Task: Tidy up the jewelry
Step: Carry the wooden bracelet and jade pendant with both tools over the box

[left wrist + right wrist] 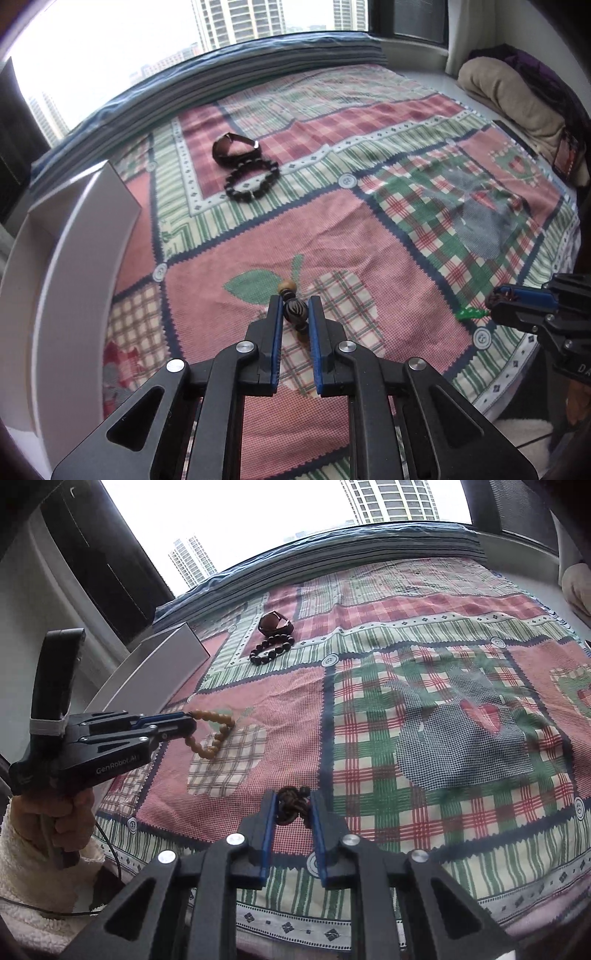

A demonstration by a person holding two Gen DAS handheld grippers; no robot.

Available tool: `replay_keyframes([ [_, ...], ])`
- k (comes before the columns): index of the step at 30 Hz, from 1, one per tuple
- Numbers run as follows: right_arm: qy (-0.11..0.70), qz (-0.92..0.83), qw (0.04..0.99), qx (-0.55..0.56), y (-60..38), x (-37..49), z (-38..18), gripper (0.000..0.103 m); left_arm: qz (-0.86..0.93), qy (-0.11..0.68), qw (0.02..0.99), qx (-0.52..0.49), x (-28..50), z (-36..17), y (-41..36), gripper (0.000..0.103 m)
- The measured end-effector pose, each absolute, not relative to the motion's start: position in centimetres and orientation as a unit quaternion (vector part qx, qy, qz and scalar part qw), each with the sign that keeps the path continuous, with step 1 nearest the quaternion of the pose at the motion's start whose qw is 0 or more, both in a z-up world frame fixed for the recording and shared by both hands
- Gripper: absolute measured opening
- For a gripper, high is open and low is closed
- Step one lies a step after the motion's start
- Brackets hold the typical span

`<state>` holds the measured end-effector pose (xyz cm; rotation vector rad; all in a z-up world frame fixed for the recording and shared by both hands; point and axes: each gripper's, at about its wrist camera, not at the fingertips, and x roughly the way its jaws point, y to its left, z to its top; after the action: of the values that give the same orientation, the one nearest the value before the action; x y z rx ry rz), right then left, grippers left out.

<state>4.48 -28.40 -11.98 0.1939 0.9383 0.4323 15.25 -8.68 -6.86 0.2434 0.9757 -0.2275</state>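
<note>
Two grips on: left gripper (295, 314) clamps tan bead bracelet (212, 734), right gripper (293, 810) clamps dark knotted piece (291, 806); pickup step, next prob. carry to white box (74, 236) left of L claw.

Watch (236, 146) just behind bead bracelet (252, 182), both on bedspread (406, 236), box (74, 258) at left edge.

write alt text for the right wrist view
The right gripper holds a dark knotted cord piece above a patchwork bedspread. To its left, the left gripper lifts a tan bead bracelet; a dark bead bracelet lies farther back.
</note>
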Motion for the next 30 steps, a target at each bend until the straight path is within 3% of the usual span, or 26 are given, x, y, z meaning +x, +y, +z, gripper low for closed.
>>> replay_keyframes([
  [12, 0.443, 0.226, 0.865, 0.067, -24.8, 4.3, -10.1, 0.019, -0.075, 0.449, 0.885, 0.102, 13.8, -5.3, -5.3, 0.011],
  [16, 0.444, 0.240, 0.861, 0.057, -23.1, 4.4, -9.3, 0.018, -0.089, 0.453, 0.886, 0.050, 12.9, -3.8, -2.7, 0.011],
  [25, 0.411, 0.348, 0.842, 0.033, -15.1, 7.2, -2.0, 0.018, -0.068, 0.414, 0.905, -0.073, 9.4, 5.0, 9.9, 0.011],
  [30, 0.373, 0.418, 0.828, -0.008, -7.3, 8.3, 2.5, 0.018, 0.025, 0.395, 0.913, -0.098, 7.4, 7.1, 19.0, 0.012],
])
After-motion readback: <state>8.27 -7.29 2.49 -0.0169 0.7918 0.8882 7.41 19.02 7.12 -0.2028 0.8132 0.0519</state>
